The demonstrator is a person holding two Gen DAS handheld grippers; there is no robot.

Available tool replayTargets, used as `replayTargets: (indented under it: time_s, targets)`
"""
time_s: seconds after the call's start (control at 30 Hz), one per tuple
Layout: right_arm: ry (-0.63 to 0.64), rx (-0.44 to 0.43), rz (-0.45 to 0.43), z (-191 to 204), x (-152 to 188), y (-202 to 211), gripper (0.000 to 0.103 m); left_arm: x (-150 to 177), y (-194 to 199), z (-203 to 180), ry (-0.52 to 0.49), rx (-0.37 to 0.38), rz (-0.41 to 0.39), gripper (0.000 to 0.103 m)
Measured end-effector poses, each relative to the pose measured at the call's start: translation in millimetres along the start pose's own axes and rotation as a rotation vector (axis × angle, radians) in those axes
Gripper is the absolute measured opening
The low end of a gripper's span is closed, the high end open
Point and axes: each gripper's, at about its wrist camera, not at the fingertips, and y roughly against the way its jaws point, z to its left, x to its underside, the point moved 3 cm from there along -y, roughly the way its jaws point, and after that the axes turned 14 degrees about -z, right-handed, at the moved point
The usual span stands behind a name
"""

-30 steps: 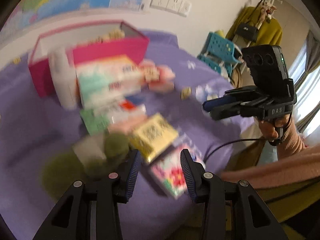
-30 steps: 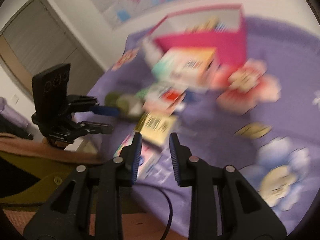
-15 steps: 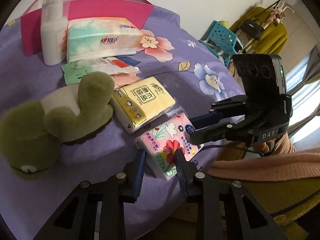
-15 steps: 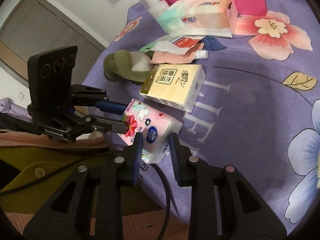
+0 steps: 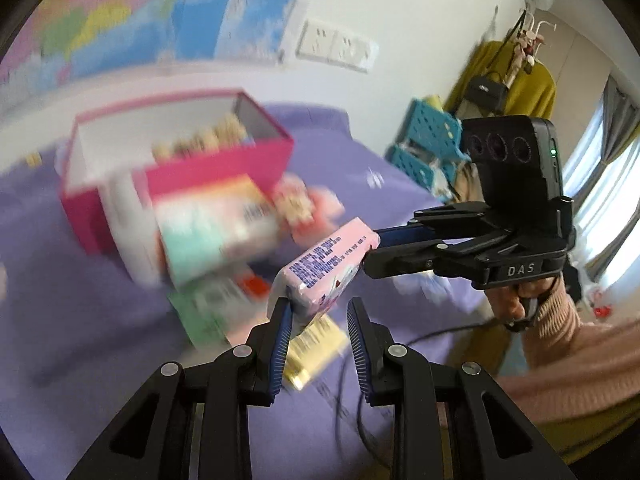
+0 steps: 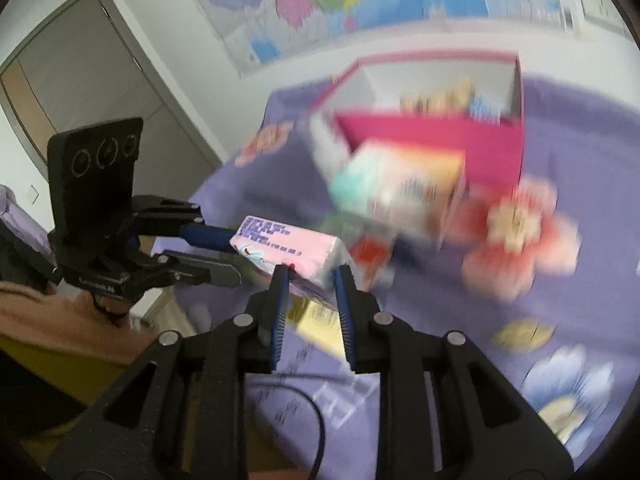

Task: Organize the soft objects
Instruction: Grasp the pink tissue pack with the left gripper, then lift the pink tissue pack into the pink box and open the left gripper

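Observation:
A pink tissue pack (image 5: 328, 264) hangs in the air over the purple bedspread (image 5: 80, 320), held at both ends. My left gripper (image 5: 320, 312) is shut on its near end, and the right gripper (image 5: 370, 250) pinches the far end from the right. In the right wrist view the same tissue pack (image 6: 288, 244) sits between the right gripper (image 6: 310, 280), with the left gripper (image 6: 232, 252) clamping its left end. An open pink box (image 5: 180, 168) with small items inside stands behind. It is blurred.
A large tissue pack (image 5: 212, 232) and a white bottle (image 5: 124, 216) stand in front of the box. A yellow tissue pack (image 5: 316, 344) and a green pack (image 5: 200, 312) lie below. A blue crate (image 5: 428, 140) is beside the bed, and a black cable (image 5: 360, 400) trails near the edge.
The pink tissue pack lay on the bedspread with both grippers around it. Now both grippers have lifted it clear, and the background has blurred with the motion.

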Motion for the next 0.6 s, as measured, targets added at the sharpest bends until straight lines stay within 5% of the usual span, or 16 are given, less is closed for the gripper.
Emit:
replayTargets:
  time_s: [0.33, 0.6]
  targets:
    - [0.0, 0.079, -0.146, -38, -76, -8, 0.027, -79, -30, 19, -0.043, -0.074, -0.099, 0.028]
    - [-0.056, 0.131, -0.201, -83, -117, -20, 0.027, -125, -81, 47, 0.008, -0.144, -0.074, 0.028]
